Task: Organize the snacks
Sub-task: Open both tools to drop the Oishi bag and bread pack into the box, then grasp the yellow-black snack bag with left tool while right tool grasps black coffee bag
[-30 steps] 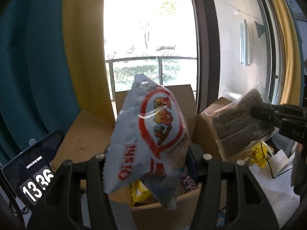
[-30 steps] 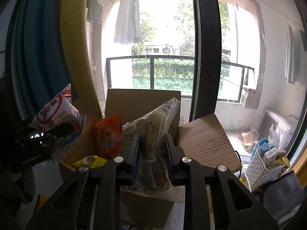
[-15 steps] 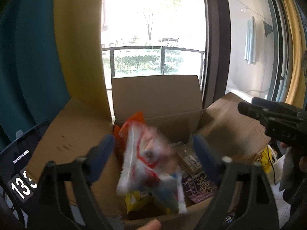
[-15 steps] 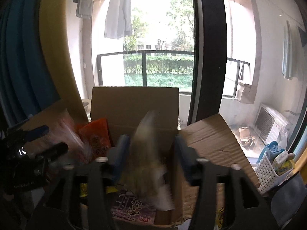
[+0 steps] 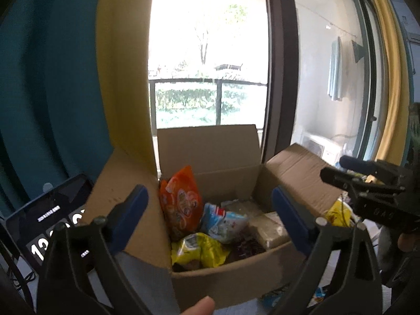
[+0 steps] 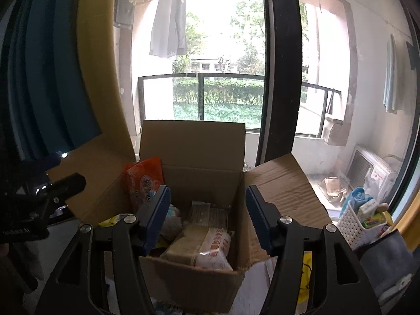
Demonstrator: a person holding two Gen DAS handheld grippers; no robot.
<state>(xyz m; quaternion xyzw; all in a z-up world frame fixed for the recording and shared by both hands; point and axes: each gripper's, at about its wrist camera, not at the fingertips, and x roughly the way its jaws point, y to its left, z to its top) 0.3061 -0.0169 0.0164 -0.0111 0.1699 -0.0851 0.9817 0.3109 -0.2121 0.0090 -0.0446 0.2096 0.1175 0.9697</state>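
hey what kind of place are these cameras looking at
Probably a lived-in apartment room beside a balcony. Through the glass door, laundry hangs above a balcony railing, curtains frame the door, and a cardboard box of snacks sits just inside.

Brown cardboard box [image 5: 225,283]; orange snack bag [image 5: 181,204], yellow bag [image 5: 202,249], pale blue-white bag [image 5: 225,221]; black claws, blue pads [image 6: 157,210]; teal curtain [image 5: 52,92] with a yellow edge.
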